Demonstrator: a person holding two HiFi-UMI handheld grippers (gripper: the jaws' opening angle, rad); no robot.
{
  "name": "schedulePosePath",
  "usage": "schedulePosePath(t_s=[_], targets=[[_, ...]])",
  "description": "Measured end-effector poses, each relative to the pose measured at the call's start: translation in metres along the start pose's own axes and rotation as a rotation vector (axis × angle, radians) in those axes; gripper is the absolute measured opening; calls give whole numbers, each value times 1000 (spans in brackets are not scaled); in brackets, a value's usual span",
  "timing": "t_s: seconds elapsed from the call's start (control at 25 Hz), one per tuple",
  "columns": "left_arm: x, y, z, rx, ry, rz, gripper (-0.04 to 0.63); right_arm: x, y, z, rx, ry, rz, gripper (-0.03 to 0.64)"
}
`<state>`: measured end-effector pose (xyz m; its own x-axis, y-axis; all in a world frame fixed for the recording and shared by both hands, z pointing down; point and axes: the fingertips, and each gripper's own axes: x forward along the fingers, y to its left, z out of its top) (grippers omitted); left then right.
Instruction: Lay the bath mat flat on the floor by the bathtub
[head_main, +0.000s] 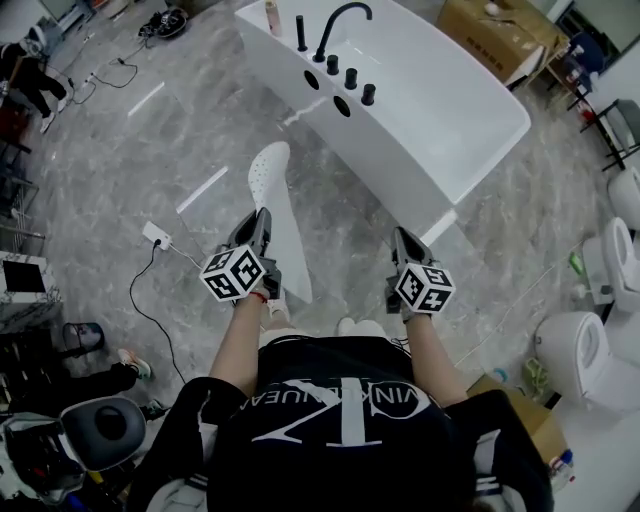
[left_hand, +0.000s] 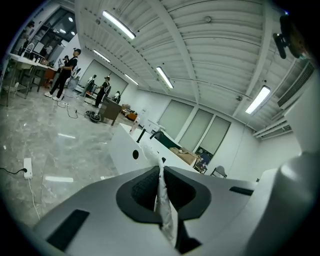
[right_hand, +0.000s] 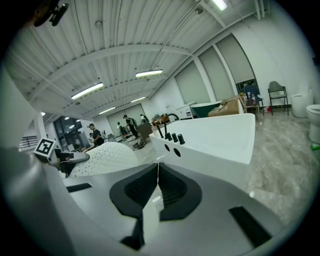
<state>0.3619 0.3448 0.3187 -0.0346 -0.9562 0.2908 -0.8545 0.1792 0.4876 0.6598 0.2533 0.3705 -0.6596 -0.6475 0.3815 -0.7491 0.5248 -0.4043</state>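
The white perforated bath mat (head_main: 272, 200) hangs in the air in front of me, over the grey floor beside the white bathtub (head_main: 440, 120). My left gripper (head_main: 258, 224) is shut on one edge of it; in the left gripper view a thin fold of mat (left_hand: 163, 200) is pinched between the dark pads. My right gripper (head_main: 403, 242) is shut on another thin white edge (right_hand: 152, 212). In the right gripper view the mat (right_hand: 102, 157) bulges to the left, with the tub (right_hand: 215, 137) straight ahead. The stretch of mat between the two grippers is hidden in the head view.
A black faucet (head_main: 335, 25) and knobs sit on the tub's near end. A power strip (head_main: 157, 236) with a black cable lies on the floor to the left. Toilets (head_main: 580, 345) stand at the right, and cardboard boxes (head_main: 495, 35) behind the tub. People (left_hand: 65, 72) stand far off.
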Motion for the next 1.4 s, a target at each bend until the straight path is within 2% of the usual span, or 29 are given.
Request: schedulePosePath(t_s=[0.24, 0.48, 1.04, 1.4], targets=[[22, 42, 33, 55, 58, -58, 34, 45, 39, 1, 39, -15, -63, 26], [38, 91, 71, 97, 92, -68, 34, 87, 80, 1, 57, -11, -88, 26], [77, 186, 130, 115, 109, -80, 34, 142, 122, -11, 111, -34, -173, 26], [104, 237, 187, 117, 58, -48, 34, 210, 164, 6, 72, -27, -112, 26]])
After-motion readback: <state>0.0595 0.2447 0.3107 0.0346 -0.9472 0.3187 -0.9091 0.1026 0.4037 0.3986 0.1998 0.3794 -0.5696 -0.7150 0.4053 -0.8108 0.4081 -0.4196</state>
